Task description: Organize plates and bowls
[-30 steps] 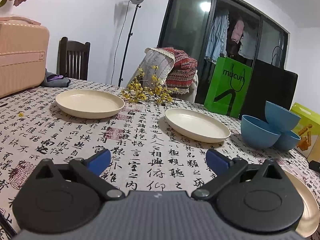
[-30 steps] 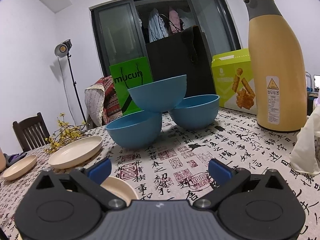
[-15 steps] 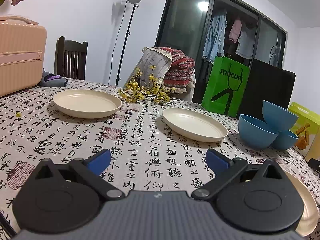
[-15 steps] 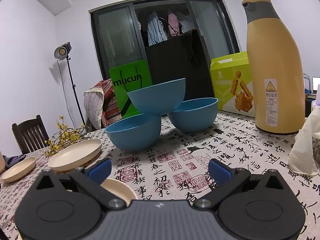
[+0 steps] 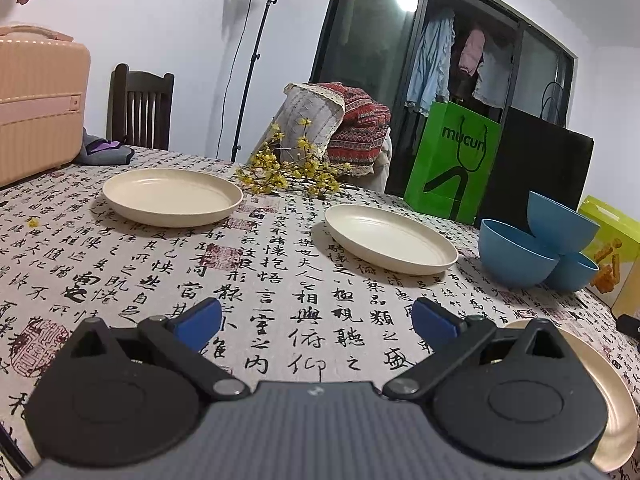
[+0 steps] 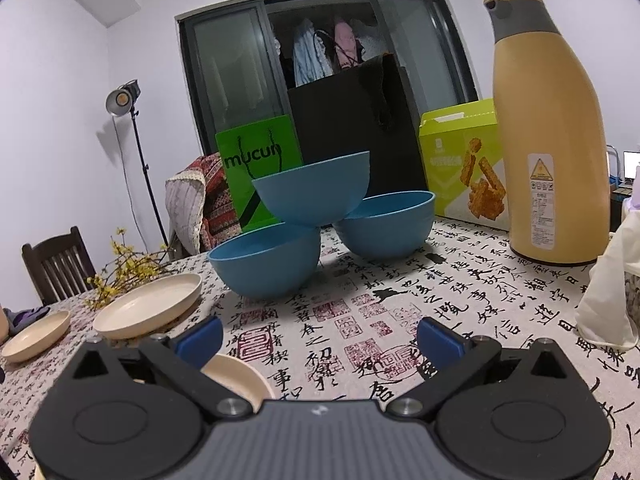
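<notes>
Three cream plates lie on the printed tablecloth: a far left plate (image 5: 172, 196), a middle plate (image 5: 390, 238) and a near plate (image 5: 612, 392) partly hidden under my left gripper's right side. Three blue bowls form a pile: a front bowl (image 6: 266, 266), a back bowl (image 6: 386, 224) and a tilted top bowl (image 6: 314, 192) resting on both. My left gripper (image 5: 316, 320) is open and empty above the cloth. My right gripper (image 6: 320, 336) is open and empty, short of the bowls, with the near plate (image 6: 240, 376) under its left finger.
A tall yellow thermos (image 6: 548, 128) stands right of the bowls, with a lime box (image 6: 464, 164), a black bag (image 6: 356, 132) and a green bag (image 5: 452, 168) behind. Yellow flower sprigs (image 5: 288, 172) and a pink suitcase (image 5: 36, 104) are at the far left. A white bag (image 6: 612, 284) sits at right.
Both grippers stay open. The left view has shifted a little, so the plates sit slightly lower and closer. The right view has drawn back and down slightly from the bowls.
</notes>
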